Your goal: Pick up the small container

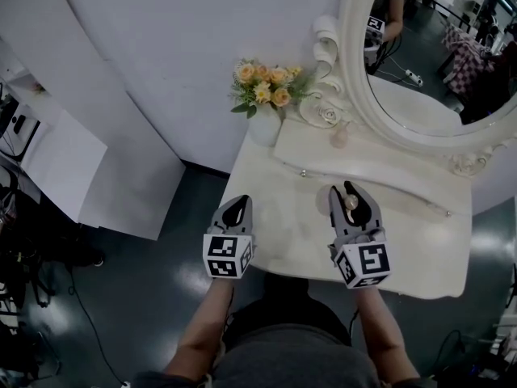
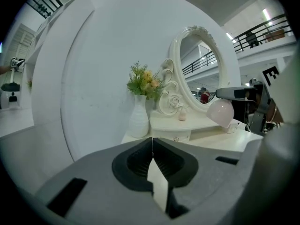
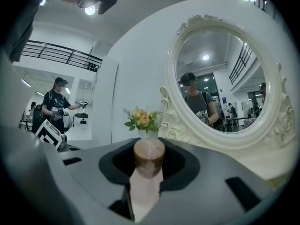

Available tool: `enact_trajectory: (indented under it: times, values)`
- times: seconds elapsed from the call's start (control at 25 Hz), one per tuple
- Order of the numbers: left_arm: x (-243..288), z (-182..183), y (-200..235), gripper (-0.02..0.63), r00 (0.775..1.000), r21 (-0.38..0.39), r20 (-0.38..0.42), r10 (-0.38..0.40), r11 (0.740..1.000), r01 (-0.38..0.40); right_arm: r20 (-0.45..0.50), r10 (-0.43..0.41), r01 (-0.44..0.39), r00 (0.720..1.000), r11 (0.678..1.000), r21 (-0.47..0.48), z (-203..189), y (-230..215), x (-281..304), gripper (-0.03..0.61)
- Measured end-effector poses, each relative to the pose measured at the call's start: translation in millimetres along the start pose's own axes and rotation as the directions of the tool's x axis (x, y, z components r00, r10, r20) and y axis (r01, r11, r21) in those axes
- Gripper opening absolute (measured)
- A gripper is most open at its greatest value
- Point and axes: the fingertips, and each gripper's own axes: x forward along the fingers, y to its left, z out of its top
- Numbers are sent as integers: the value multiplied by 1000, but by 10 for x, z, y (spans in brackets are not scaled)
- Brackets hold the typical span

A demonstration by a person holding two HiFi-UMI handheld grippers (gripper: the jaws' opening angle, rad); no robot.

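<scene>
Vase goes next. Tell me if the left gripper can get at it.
Probably yes: only bare table lies between the left gripper and the vase, though its jaws are shut and must open first.

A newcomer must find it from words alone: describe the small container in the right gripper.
Start at the white dressing table with the oval mirror. Over its top, the right gripper is shut on the small container. Unlike the pale bottle on the shelf, it has a pink body and round brown cap.
</scene>
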Motion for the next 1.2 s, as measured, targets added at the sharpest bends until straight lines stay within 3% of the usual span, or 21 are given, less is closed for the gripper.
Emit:
enact_trajectory:
  times: [0.4,1.2]
  values:
    - [82,112,-312,6,999,28,14,-35,999,34,76,-28,27,997,1000,13,290,-220,-287,118]
    - [299,255,-882,6,993,80,28,-114,991,111,152,-137,132,979,990,43,509,-712,-788,118]
